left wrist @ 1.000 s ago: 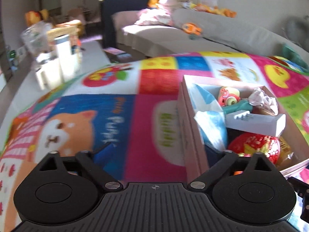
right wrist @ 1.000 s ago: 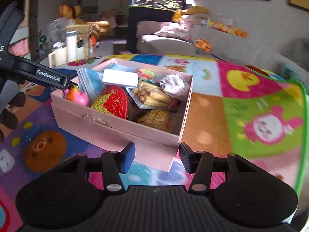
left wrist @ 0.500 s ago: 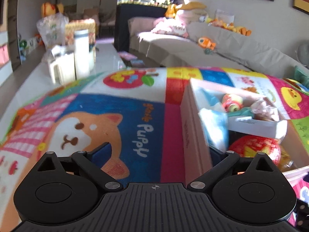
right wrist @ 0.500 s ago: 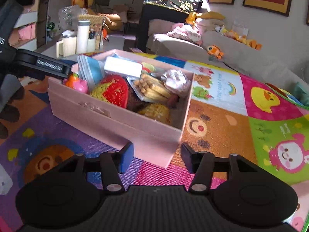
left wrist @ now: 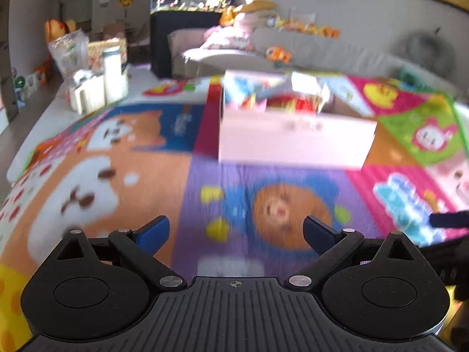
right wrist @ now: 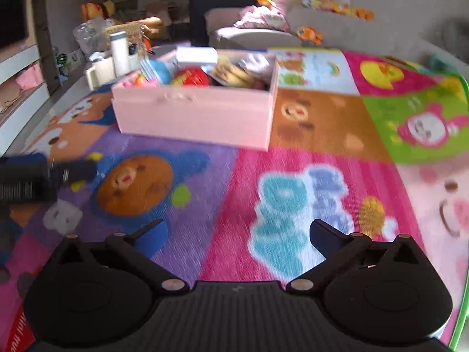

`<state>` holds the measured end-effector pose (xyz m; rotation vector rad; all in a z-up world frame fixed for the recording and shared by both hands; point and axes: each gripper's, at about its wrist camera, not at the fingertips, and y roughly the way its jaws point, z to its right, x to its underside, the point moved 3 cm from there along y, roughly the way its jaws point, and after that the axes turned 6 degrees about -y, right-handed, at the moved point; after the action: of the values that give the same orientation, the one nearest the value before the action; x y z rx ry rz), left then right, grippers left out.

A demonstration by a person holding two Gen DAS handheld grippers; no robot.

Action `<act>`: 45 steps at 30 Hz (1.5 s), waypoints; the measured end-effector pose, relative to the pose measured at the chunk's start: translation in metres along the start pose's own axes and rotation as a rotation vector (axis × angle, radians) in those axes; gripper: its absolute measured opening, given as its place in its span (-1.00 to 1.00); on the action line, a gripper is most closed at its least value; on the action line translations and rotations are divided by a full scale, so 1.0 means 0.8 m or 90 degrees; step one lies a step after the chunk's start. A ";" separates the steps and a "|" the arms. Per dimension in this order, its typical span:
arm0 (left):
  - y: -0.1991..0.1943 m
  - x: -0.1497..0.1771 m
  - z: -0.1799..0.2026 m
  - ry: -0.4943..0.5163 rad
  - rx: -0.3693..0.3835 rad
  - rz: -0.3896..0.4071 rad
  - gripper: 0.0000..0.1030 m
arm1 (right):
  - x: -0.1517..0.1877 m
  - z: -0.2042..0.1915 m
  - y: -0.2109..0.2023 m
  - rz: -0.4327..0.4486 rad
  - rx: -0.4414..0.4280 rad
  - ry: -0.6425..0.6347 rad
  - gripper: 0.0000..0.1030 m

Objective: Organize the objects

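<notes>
An open pink box point(left wrist: 293, 140) stands on the colourful play mat point(left wrist: 164, 182), packed with a red strawberry-patterned item point(right wrist: 190, 77), a white carton point(right wrist: 196, 54), snack packs and blue packets. In the left wrist view my left gripper point(left wrist: 236, 231) hangs open over the mat in front of the box, with nothing between its fingers. My right gripper point(right wrist: 237, 233) is also short of the box point(right wrist: 193, 117); its jaws are opening wide and hold nothing. The left gripper point(right wrist: 29, 179) shows at the left edge of the right wrist view. Both views are blurred by motion.
A white bottle point(left wrist: 112, 73) and white containers point(left wrist: 85, 96) stand on the floor beyond the mat's far left edge. A grey sofa point(left wrist: 322, 55) with soft toys and a dark cabinet point(left wrist: 164, 38) carrying a fish tank lie behind the box. The mat's green border point(right wrist: 461, 293) runs along the right.
Both grippers have drawn back from the box, which now sits farther off. The right jaws have spread from around the box's near corner to wide. The left gripper swung from the box's side to its front.
</notes>
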<state>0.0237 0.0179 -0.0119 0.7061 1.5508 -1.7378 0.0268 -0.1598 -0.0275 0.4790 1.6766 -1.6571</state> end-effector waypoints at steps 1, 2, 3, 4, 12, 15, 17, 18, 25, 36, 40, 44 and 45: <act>0.006 0.005 0.001 0.000 -0.013 -0.009 0.95 | 0.002 0.003 0.005 -0.005 0.007 0.012 1.00; 0.012 0.008 0.003 0.010 -0.032 -0.010 0.95 | 0.003 0.008 0.007 0.003 0.001 0.028 1.00; 0.014 0.006 0.008 0.025 -0.044 -0.011 0.96 | 0.001 0.009 0.009 0.004 0.007 0.030 1.00; 0.015 0.008 0.010 0.030 -0.050 -0.012 0.97 | -0.002 0.009 0.012 0.004 0.015 0.027 1.00; 0.026 0.002 0.010 0.015 -0.064 -0.012 1.00 | -0.013 0.011 0.034 0.049 0.042 0.049 1.00; 0.028 0.000 0.011 0.013 -0.063 -0.013 1.00 | -0.014 0.011 0.035 0.050 0.042 0.048 1.00; 0.030 0.000 0.011 0.012 -0.066 -0.012 1.00 | -0.013 0.013 0.034 0.052 0.036 0.054 1.00; 0.031 -0.001 0.012 0.009 -0.067 -0.012 1.00 | -0.013 0.013 0.034 0.052 0.036 0.054 1.00; 0.035 -0.003 0.013 0.006 -0.072 -0.011 1.00 | -0.013 0.012 0.034 0.050 0.038 0.052 1.00; 0.036 -0.004 0.010 0.004 -0.072 -0.011 1.00 | -0.015 0.010 0.036 0.050 0.040 0.050 1.00; 0.036 -0.004 0.010 0.005 -0.072 -0.011 1.00 | -0.015 0.010 0.036 0.050 0.040 0.050 1.00; 0.036 -0.004 0.011 0.005 -0.073 -0.011 1.00 | -0.015 0.010 0.036 0.050 0.040 0.050 1.00; 0.036 -0.004 0.010 0.005 -0.072 -0.011 1.00 | -0.014 0.010 0.036 0.050 0.040 0.050 1.00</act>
<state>0.0488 0.0093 -0.0258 0.6446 1.6513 -1.6469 0.0565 -0.1621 -0.0386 0.6398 1.6451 -1.6563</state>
